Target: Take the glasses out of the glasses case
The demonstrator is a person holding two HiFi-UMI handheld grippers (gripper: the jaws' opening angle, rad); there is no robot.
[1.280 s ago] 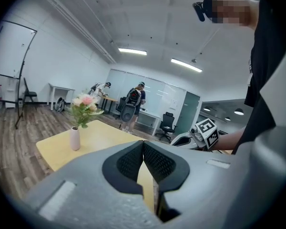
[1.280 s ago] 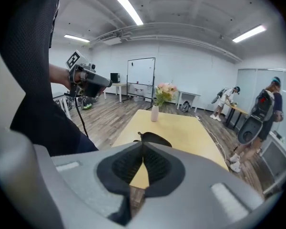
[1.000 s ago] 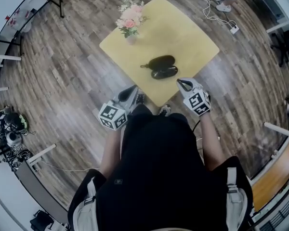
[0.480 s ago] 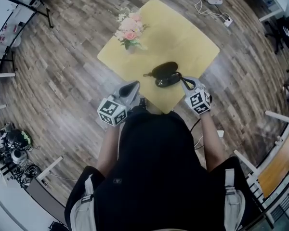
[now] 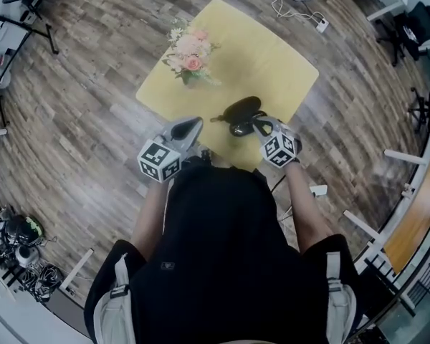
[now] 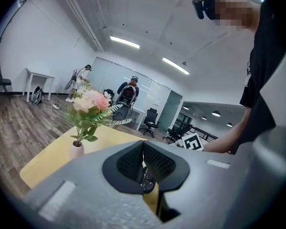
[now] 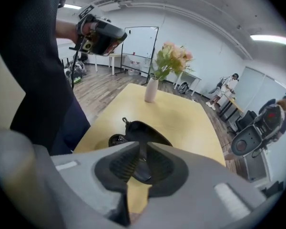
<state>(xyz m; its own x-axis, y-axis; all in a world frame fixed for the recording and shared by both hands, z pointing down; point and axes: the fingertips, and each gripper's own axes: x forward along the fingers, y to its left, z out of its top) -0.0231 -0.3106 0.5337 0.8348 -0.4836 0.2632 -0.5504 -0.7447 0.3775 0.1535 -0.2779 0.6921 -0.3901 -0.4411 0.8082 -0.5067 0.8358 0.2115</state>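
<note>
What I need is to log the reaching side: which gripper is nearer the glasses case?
Right. The right gripper is beside the glasses case, at its near right end. The left gripper is off to the case's left, at the edge of the table, apart from it.

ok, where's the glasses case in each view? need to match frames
Head view: glasses case, open, near the yellow table's edge closest to the person.
Left gripper view: mostly hidden behind the left claw; a dark sliver in its gap is probably it.
Right gripper view: centre, just beyond the right claw.
Shared landmark: the flower vase, in all three.
</note>
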